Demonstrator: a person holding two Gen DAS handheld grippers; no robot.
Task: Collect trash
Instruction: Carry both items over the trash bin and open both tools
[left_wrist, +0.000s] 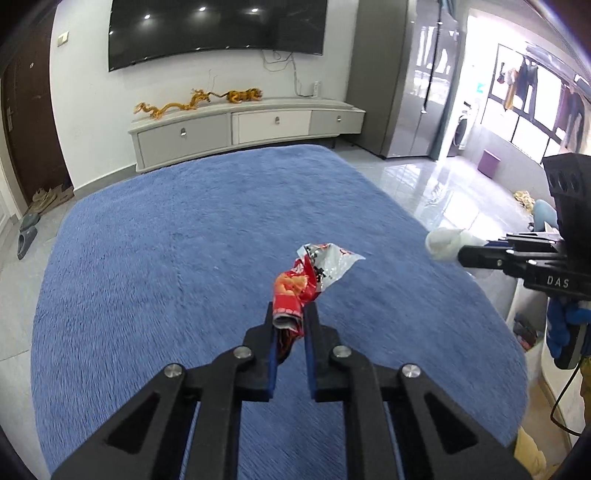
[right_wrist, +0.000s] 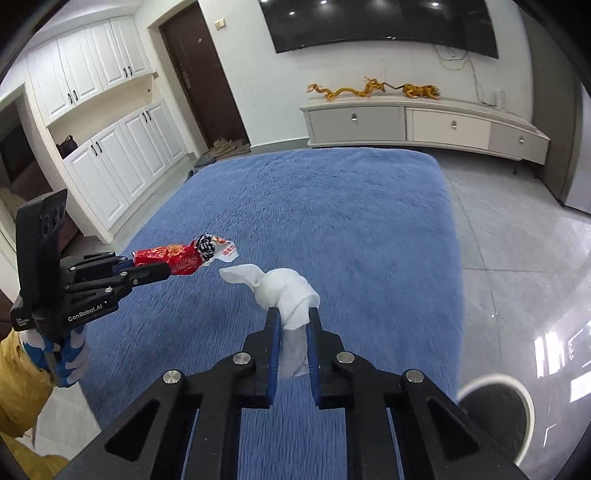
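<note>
My left gripper (left_wrist: 291, 314) is shut on a crumpled red and white snack wrapper (left_wrist: 314, 271), held up above the blue rug (left_wrist: 184, 240). The same wrapper (right_wrist: 184, 258) sticks out of the left gripper (right_wrist: 162, 267) at the left of the right wrist view. My right gripper (right_wrist: 292, 317) is shut on a twisted white tissue (right_wrist: 284, 291), also lifted over the rug (right_wrist: 332, 206). In the left wrist view the right gripper (left_wrist: 461, 254) comes in from the right edge with the tissue (left_wrist: 443, 243) at its tip. Gloved hands in blue and white hold both tools.
A round bin with a dark opening (right_wrist: 495, 410) stands on the glossy tile floor at the rug's lower right. A low white TV cabinet (left_wrist: 240, 125) with golden dragon figures lines the far wall under a television. White cupboards (right_wrist: 110, 147) and a dark door stand at the left.
</note>
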